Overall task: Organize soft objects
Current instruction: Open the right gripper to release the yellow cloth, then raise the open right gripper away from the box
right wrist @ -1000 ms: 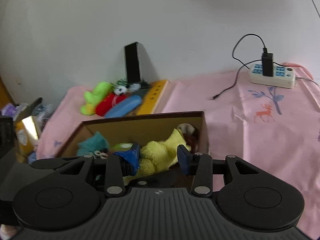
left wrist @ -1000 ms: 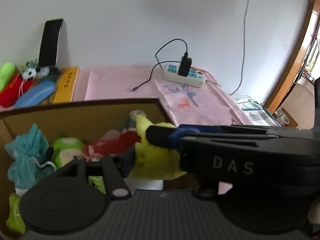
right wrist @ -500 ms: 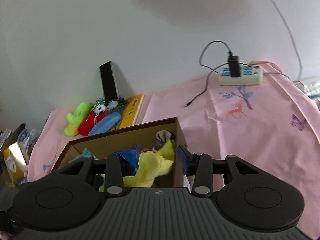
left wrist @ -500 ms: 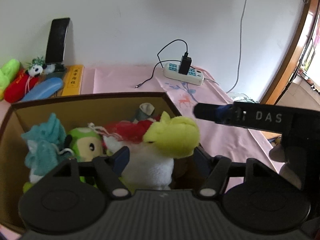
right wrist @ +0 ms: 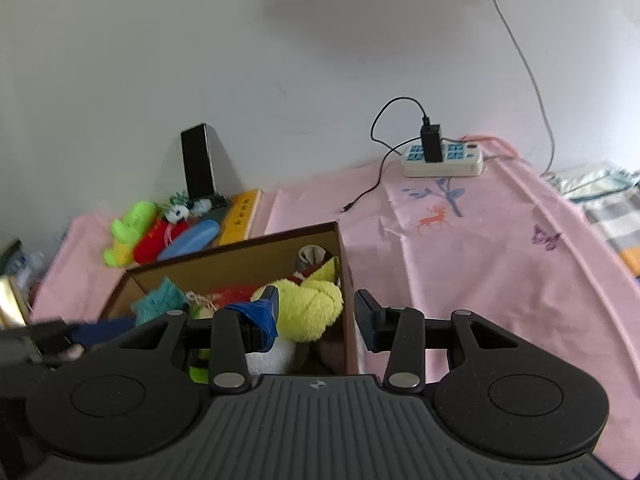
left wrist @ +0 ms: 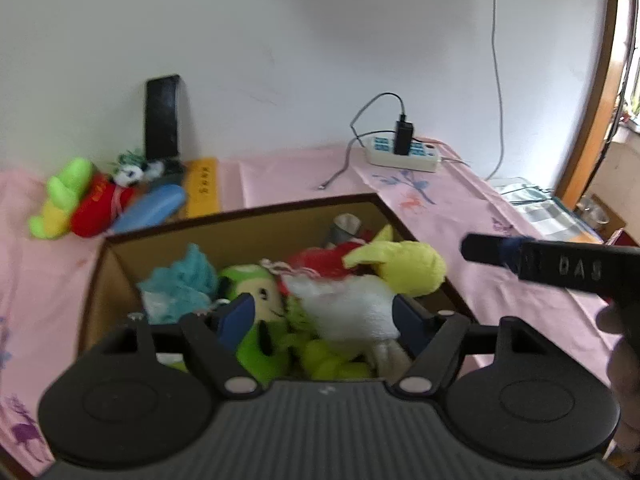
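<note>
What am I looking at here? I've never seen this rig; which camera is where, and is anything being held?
A person holds a two-finger gripper in each hand; each carries a fisheye camera looking along its fingers. The left view shows the left gripper open above a cardboard box filled with plush toys, including a yellow and white plush. The right view shows the right gripper, also open, holding nothing. More soft toys lie on the pink cloth behind the box, near a power strip.
</note>
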Tool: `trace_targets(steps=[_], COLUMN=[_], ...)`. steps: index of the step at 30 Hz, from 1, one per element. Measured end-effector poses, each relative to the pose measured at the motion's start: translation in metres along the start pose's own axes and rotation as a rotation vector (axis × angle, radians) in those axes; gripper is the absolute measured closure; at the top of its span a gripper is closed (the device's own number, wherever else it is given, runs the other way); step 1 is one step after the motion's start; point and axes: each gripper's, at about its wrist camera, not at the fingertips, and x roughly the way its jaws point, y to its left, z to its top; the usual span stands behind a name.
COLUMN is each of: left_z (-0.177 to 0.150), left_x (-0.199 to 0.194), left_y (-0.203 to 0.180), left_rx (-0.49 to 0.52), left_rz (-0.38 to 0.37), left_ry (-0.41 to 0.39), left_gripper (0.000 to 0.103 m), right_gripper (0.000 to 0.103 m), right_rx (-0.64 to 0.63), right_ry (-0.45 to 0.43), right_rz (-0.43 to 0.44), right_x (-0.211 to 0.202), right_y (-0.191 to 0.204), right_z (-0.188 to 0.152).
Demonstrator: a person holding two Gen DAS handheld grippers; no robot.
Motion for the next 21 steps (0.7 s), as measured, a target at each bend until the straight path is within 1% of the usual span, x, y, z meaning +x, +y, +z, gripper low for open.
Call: trace_targets(steps=[5, 10, 11, 12, 13, 18, 21], left_z=[0.002, -0.001, -0.002, -0.003, -0.004, -0.006, -0.006], left_x=[-0.012, -0.017, -0.018, -0.019, -0.02, -0.029, -0.027], left_y=[0.001, 0.002, 0.001, 0.0, -0.002, -0.014, -0.019], left_rx=[-0.005, -0.014, -0.016, -0.014, -0.013, 0.02, 0.012], left_rz=[0.046, 0.086, 0.091, 0.096, 0.105, 0.103, 0.094], left_ry=[0.003, 0.029, 0.036, 0.041, 0.039, 0.022, 0.039], left_gripper=[0.024, 0.021, 0.018, 0.002, 0.0, 0.0, 0.0], right_gripper=[0.078, 0.077, 0.077, 0.077, 0.077, 0.077, 0.077], right_rx=[-0.022, -0.031, -0.034, -0.036, -0.038, -0.043, -0.03], right_ry=[-0.018, -0.017, -0.01, -0.003, 0.003, 0.017, 0.027], right_rz=[-0.026, -0.121, -0.134, -0.141, -0.143, -0.158, -0.166], right_x=[-0.013, -0.023, -0.024, -0.026, -0.028, -0.033, -0.037], right_y=[0.012, 0.023, 0.024, 0.026, 0.027, 0.027, 0.023], right_z=[-0.004, -0.006, -0.007, -0.009, -0.01, -0.013, -0.012])
